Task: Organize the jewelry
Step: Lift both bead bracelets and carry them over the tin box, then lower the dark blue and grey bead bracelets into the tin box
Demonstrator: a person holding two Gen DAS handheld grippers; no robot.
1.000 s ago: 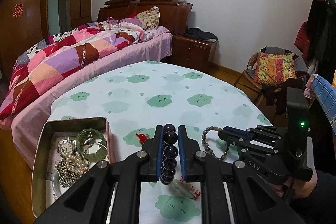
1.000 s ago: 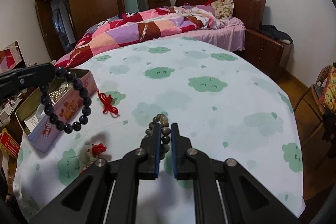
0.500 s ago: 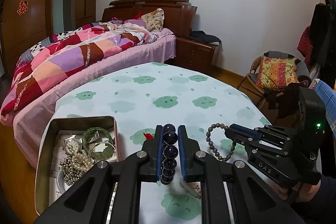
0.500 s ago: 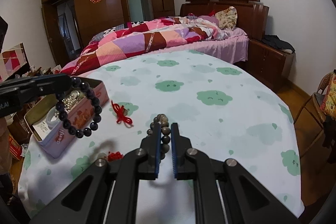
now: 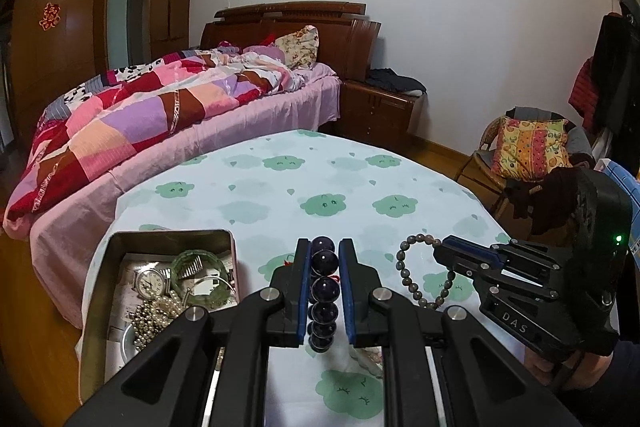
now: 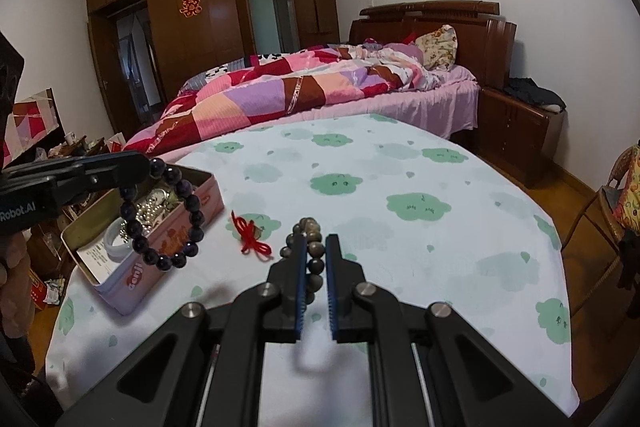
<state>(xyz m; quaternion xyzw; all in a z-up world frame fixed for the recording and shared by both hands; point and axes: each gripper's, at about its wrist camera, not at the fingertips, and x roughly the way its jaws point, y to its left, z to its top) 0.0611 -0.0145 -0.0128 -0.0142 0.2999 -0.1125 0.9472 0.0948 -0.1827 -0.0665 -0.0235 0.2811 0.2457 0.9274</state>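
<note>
The left gripper (image 5: 323, 259) is clamped on a bracelet of large dark purple beads (image 5: 322, 293), which runs down between its 2 blue-lined fingers. In the right wrist view this dark bracelet (image 6: 164, 215) hangs as an open loop from the left gripper (image 6: 149, 166), in the air over the near corner of the tin (image 6: 168, 247) and clear of the bench (image 6: 420, 227).

The right gripper (image 6: 316, 247) is clenched on a second bracelet of smaller grey-brown beads (image 6: 306, 231); in the left wrist view that grey bracelet (image 5: 416, 273) dangles from the right gripper (image 5: 440, 250) above the cloud-patterned cloth on the bench (image 5: 280, 195). A hand (image 5: 576, 375) grips the handle of the right gripper at the frame's lower right.

The open tin (image 5: 100, 287) sits at the left edge of the bench. Inside it lie a wristwatch (image 5: 150, 281), a green bangle (image 5: 200, 279) and a heap of pearl and metal beads (image 5: 154, 315). A red knotted cord (image 6: 250, 237) lies on the cloth between the tin and the right gripper, touching neither. A bed (image 6: 320, 83) with a patchwork quilt stands beyond the bench.
</note>
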